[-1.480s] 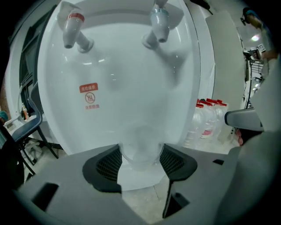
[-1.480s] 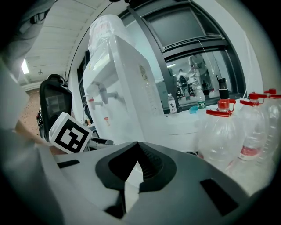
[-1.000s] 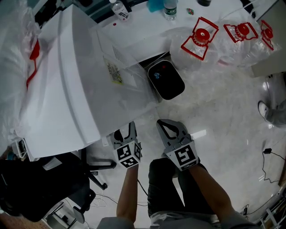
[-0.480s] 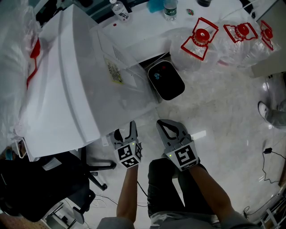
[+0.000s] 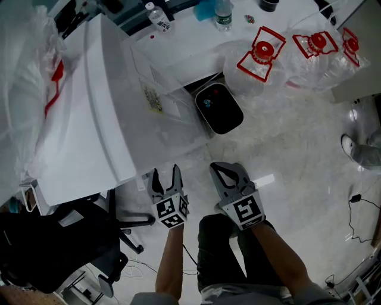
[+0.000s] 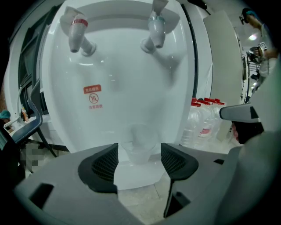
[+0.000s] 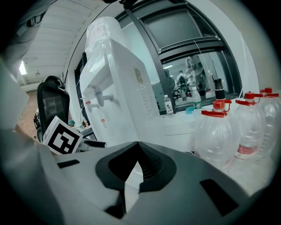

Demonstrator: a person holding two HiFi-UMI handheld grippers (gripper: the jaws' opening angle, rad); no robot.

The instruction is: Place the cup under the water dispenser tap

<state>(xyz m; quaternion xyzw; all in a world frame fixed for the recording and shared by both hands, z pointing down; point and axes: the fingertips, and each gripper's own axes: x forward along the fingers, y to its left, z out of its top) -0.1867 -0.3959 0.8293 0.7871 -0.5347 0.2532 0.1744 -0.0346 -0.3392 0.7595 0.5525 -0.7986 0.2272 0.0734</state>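
A clear plastic cup (image 6: pixel 139 145) stands upright on the drip ledge of the white water dispenser (image 6: pixel 118 88), roughly below the blue tap (image 6: pixel 156 33); the red tap (image 6: pixel 79 33) is to its left. My left gripper (image 6: pixel 139 159) has the cup in the gap between its dark pads, and its jaws are opening, with the pads off the cup. From above, the left gripper (image 5: pixel 165 176) points at the dispenser (image 5: pixel 89 119), whose body hides the cup. Beside it, my right gripper (image 5: pixel 229 174) is shut on nothing, as the right gripper view (image 7: pixel 137 151) confirms.
Large empty water bottles with red handles (image 5: pixel 262 50) lie behind on the floor, also seen to the dispenser's right (image 6: pixel 203 118). A black bin (image 5: pixel 219 108) sits by the dispenser. A black office chair (image 5: pixel 53 244) stands at the left. Small bottles (image 5: pixel 223 15) stand on a white table.
The left gripper's jaws have spread wider and it has drawn back slightly from the dispenser. The right gripper has stayed put.
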